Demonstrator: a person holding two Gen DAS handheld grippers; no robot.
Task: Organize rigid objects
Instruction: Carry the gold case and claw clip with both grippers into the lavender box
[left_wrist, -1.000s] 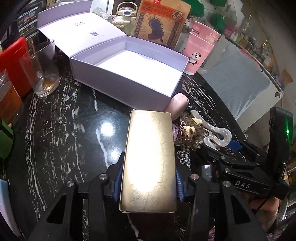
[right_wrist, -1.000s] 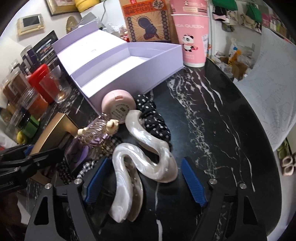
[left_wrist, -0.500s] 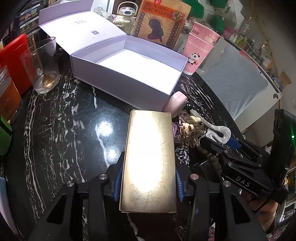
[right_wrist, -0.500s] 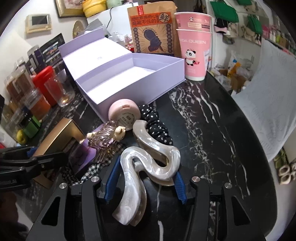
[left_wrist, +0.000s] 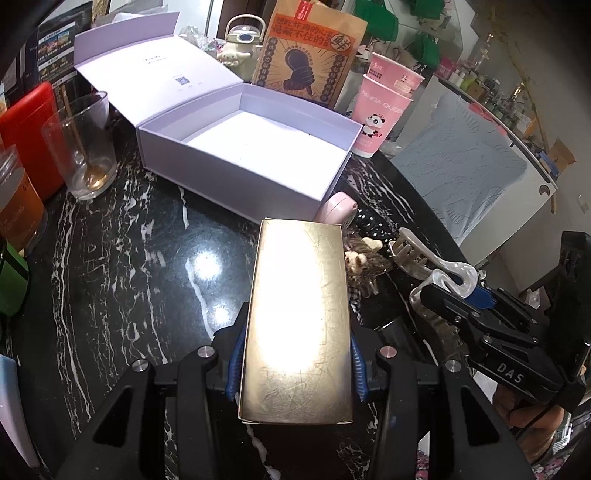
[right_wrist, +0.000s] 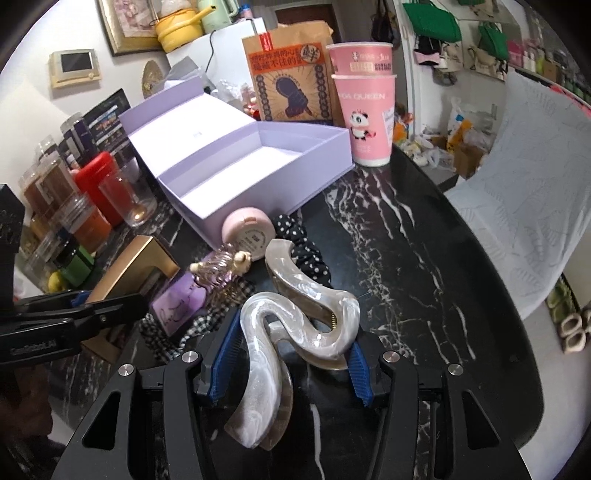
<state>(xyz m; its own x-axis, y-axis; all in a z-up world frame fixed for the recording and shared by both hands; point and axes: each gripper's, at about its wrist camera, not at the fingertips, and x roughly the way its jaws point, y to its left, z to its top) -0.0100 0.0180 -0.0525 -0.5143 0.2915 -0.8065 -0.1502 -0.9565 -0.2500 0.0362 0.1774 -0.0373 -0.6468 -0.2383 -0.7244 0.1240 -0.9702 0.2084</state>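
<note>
Since the earlier frame, the right hand-held gripper (right_wrist: 286, 363) had drawn its blue pads in from a wide spread onto the pearly S-shaped hair claw (right_wrist: 295, 317) and raised it off the bench (right_wrist: 424, 258); the left hand-held gripper (left_wrist: 295, 363) and its load had barely shifted.

Left wrist view. The left hand-held gripper pinched a gold rectangular box (left_wrist: 299, 317) by its long sides, the box running toward 12 o'clock above the black marbled bench (left_wrist: 129, 258). An open lilac gift box (left_wrist: 251, 147), its lid folded back toward 10 o'clock, stood at 11 o'clock of the gold box. A clear glass (left_wrist: 81, 147) stood at 9 o'clock of the gift box, stacked pink paper cups (left_wrist: 380, 110) at its 3 o'clock, and a brown printed bag (left_wrist: 310, 55) at its 12 o'clock. At 3 o'clock of the gold box, the right hand-held gripper (left_wrist: 454, 291) appeared with the hair claw (left_wrist: 436, 271) between its pads.

Right wrist view. The hair claw was clamped across its lower curve, its upper end pointing toward 11 o'clock. Beyond it lay a black polka-dot scrunchie (right_wrist: 306, 254), a round pink case (right_wrist: 249, 232) just beside the gift box (right_wrist: 236, 166) wall, and a small translucent claw clip with a cream charm (right_wrist: 221, 269) resting on a purple card (right_wrist: 181, 306) and checked fabric (right_wrist: 207, 325). The gold box (right_wrist: 136, 273) in the left hand-held gripper (right_wrist: 74, 317) was at 9 o'clock.
</note>
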